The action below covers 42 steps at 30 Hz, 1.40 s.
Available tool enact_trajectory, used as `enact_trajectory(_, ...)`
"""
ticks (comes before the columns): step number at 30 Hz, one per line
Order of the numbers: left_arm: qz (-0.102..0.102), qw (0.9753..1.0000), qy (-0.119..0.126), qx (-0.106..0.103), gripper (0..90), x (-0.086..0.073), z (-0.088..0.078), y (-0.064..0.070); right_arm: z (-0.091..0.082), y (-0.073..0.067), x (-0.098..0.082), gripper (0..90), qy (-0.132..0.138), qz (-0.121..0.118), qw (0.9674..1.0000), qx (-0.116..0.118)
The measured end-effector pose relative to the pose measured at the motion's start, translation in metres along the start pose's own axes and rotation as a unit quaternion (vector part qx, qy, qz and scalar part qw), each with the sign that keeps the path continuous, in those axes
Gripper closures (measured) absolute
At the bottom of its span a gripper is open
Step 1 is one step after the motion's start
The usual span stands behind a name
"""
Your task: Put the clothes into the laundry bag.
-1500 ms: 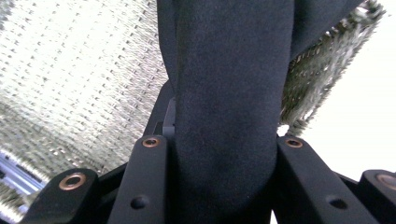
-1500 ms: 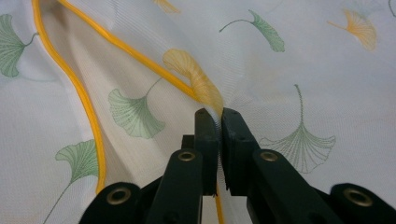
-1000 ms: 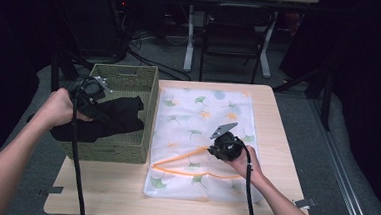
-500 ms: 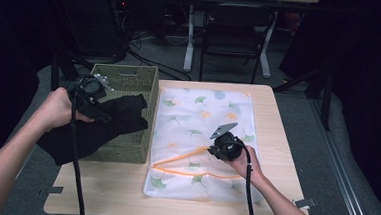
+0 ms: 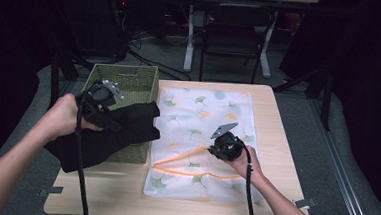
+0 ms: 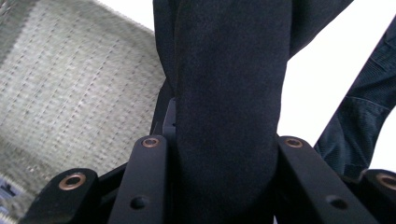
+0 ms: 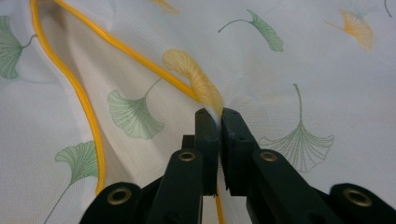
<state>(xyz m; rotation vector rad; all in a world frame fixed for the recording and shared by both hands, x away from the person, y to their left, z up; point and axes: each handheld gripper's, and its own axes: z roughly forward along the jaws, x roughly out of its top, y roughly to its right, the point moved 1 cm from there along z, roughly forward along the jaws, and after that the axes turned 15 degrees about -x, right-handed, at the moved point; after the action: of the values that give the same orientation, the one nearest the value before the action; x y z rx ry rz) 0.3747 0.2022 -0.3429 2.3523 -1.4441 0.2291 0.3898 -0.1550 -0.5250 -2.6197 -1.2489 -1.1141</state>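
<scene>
The black garment (image 5: pixel 107 135) hides the near wall of the woven basket (image 5: pixel 125 78); its lower fold drops past the table (image 5: pixel 277 123) edge into shadow; in the left gripper view it covers both pads, cut off above.

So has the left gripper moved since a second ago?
Yes. The left gripper, shut on the black garment, has shifted toward the table's near edge and the laundry bag, judged against the wicker basket.

Light wooden table (image 5: pixel 278 118) on grey carpet floor (image 5: pixel 308 119), dark unlit room, black curtains at both sides, black chair (image 5: pixel 233 37) behind the table, second desk on white legs (image 5: pixel 190 37), cables tangled on the floor beneath it
</scene>
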Motion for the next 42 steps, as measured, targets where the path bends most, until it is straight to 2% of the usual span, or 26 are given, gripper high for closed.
enact_trajectory(2,0.008,0.9999,-0.004,-0.008,68.6,0.002,0.003,0.005,0.0,0.0,0.0,86.3,0.0,0.0,1.0,0.0)
enact_trajectory(5,0.021,0.9997,-0.014,-0.006,68.6,0.007,0.009,0.012,0.001,0.0,0.0,86.3,0.0,0.0,1.0,0.001)
enact_trajectory(12,0.038,0.9985,-0.015,-0.036,68.5,0.015,0.022,0.026,0.0,0.0,-0.001,86.3,0.003,0.002,1.0,-0.002)
enact_trajectory(16,0.047,0.9976,-0.02,-0.047,68.5,0.02,0.033,0.035,0.0,-0.001,0.0,86.3,0.003,0.002,1.0,-0.003)
enact_trajectory(23,0.065,0.9942,-0.019,-0.083,68.5,0.027,0.053,0.048,0.0,-0.002,0.0,86.5,0.002,0.006,1.0,-0.003)
enact_trajectory(24,0.069,0.9936,-0.019,-0.087,68.4,0.028,0.056,0.049,0.001,-0.001,0.0,86.6,0.006,-0.001,1.0,-0.004)
enact_trajectory(28,0.071,0.9919,-0.021,-0.103,68.3,0.032,0.07,0.054,0.0,-0.003,-0.001,86.6,0.0,0.011,0.9999,-0.004)
enact_trajectory(31,0.073,0.9906,-0.021,-0.114,68.2,0.034,0.079,0.054,0.001,-0.002,0.0,86.6,0.005,0.005,1.0,-0.005)
enact_trajectory(39,0.07,0.9888,-0.016,-0.131,68.1,0.036,0.1,0.053,0.001,-0.001,0.0,86.7,0.007,0.004,0.9999,-0.006)
enact_trajectory(42,0.063,0.9883,-0.014,-0.138,68.1,0.036,0.109,0.051,0.001,-0.001,0.0,86.8,0.008,0.006,0.9999,-0.004)
